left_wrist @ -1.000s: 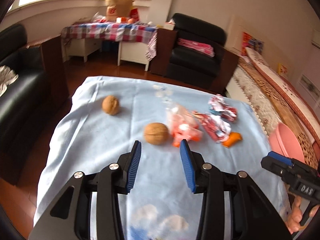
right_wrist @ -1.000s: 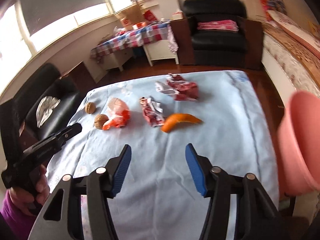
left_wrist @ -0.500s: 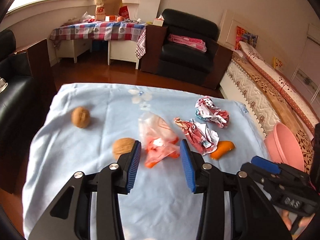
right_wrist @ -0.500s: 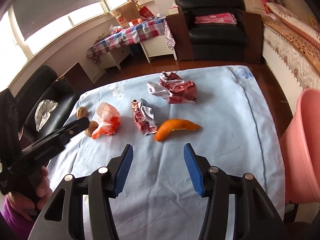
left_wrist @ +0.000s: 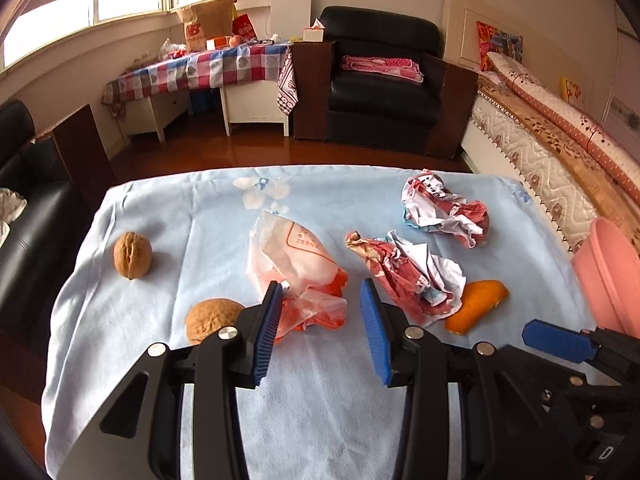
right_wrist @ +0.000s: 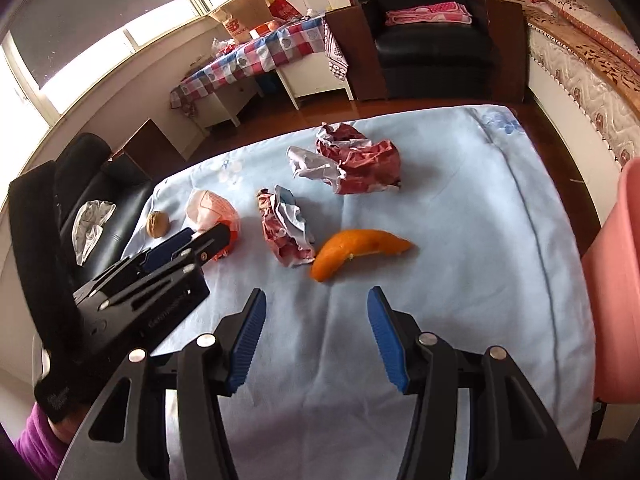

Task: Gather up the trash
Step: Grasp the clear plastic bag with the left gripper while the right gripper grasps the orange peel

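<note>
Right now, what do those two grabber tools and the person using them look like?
Both are black angular frames with silver rivets. The left gripper and right gripper each have two jaws lined with ribbed blue pads. The left one bears small pale lettering on its side, and the hand holding it wears a purple sleeve.

Each black hand-held gripper [left_wrist: 320, 334] carries ribbed blue pads [right_wrist: 250, 342], silver screws; a purple sleeve [right_wrist: 34, 438] shows.
</note>
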Motion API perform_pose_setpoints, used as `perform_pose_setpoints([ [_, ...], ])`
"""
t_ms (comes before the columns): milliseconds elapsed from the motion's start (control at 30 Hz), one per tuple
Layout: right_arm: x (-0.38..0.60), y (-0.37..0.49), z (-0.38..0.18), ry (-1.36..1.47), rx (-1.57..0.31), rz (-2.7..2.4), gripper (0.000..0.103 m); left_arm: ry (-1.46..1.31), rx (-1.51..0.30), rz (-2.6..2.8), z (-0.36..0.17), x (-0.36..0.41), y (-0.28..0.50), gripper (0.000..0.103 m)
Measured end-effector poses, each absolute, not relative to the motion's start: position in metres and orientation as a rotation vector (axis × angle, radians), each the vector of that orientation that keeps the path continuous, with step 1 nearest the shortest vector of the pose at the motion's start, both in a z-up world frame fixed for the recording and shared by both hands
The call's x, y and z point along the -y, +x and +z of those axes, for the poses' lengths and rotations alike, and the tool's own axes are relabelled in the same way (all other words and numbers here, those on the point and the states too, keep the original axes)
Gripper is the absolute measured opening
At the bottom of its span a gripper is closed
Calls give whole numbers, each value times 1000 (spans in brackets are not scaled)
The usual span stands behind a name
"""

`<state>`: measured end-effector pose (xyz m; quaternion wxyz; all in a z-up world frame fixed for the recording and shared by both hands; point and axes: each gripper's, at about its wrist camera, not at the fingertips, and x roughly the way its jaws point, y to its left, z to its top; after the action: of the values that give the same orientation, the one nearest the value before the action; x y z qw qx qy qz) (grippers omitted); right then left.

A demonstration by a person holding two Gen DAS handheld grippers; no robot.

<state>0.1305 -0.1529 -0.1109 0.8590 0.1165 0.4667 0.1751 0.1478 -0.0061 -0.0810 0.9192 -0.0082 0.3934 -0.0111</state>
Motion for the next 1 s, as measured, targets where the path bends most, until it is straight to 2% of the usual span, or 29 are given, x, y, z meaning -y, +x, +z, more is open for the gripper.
perform_pose_setpoints([
  [100, 150, 141, -115, 278, -995, 341, 52, -9, -802, -20, -82, 8, 147, 40],
  [133, 150, 145, -117, 300, -1002, 335, 49, -11, -799, -19, -82, 8, 147, 34],
  [200, 149, 153, -122, 345, -1019, 321, 47, -16, -793, -15, -82, 5, 145, 32],
  [300, 146, 162, -128, 372, -1032, 284, 38, -10, -786, -26, -83, 4, 144, 31],
  [367, 144, 168, -133, 393, -1045, 257, 27, -5, -782, -32, -83, 3, 143, 30],
  [467, 142, 172, -136, 415, -1040, 228, 15, -10, -779, -43, -84, 2, 139, 28],
  [667, 142, 168, -136, 419, -1036, 256, 7, -42, -771, -66, -79, -2, 128, 27],
  [1000, 164, 122, -120, 353, -1001, 270, 6, -92, -728, -128, -53, 5, 100, 27],
])
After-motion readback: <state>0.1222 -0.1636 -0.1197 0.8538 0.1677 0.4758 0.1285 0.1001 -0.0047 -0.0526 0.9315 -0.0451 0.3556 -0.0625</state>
